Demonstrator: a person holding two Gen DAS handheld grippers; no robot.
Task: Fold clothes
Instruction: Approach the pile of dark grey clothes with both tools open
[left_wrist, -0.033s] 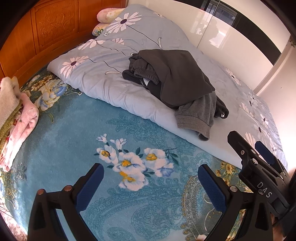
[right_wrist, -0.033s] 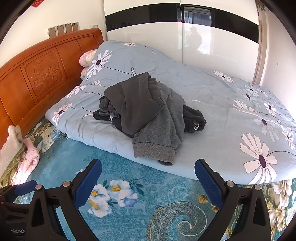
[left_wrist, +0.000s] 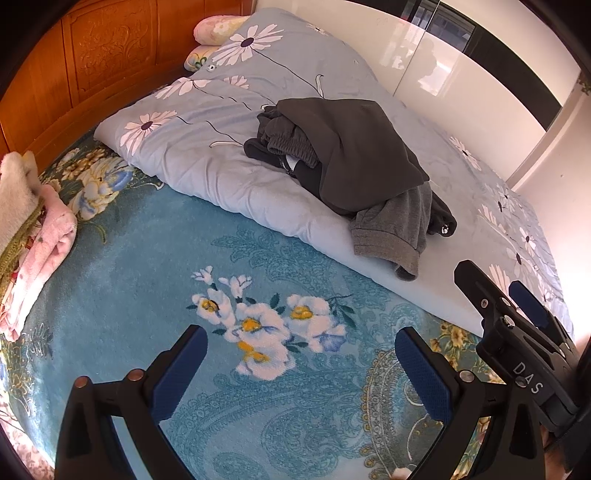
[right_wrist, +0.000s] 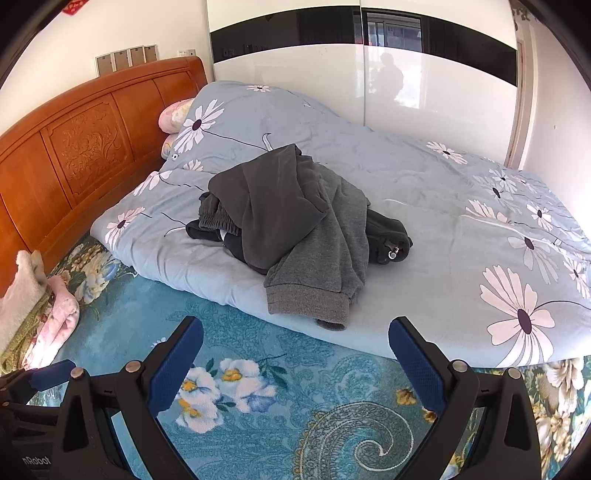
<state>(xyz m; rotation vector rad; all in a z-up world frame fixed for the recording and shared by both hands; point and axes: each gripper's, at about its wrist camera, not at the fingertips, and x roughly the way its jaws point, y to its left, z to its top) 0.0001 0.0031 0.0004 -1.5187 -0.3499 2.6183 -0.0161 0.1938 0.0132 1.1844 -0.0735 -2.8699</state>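
A heap of dark grey clothes (left_wrist: 354, 173) lies crumpled on a pale blue flowered duvet (left_wrist: 207, 147) on the bed. It shows in the right wrist view too (right_wrist: 295, 221). A grey ribbed cuff (right_wrist: 306, 299) hangs toward the duvet's near edge. My left gripper (left_wrist: 299, 365) is open and empty, above the teal flowered blanket (left_wrist: 147, 266), short of the heap. My right gripper (right_wrist: 295, 354) is open and empty, just before the duvet's edge (right_wrist: 443, 280). The right gripper also shows at the right of the left wrist view (left_wrist: 517, 325).
A stack of folded pink and cream laundry (left_wrist: 26, 229) sits at the left by the wooden headboard (right_wrist: 74, 147). Pillows (right_wrist: 173, 114) lie at the head of the bed. A glossy white wardrobe (right_wrist: 369, 81) stands behind the bed.
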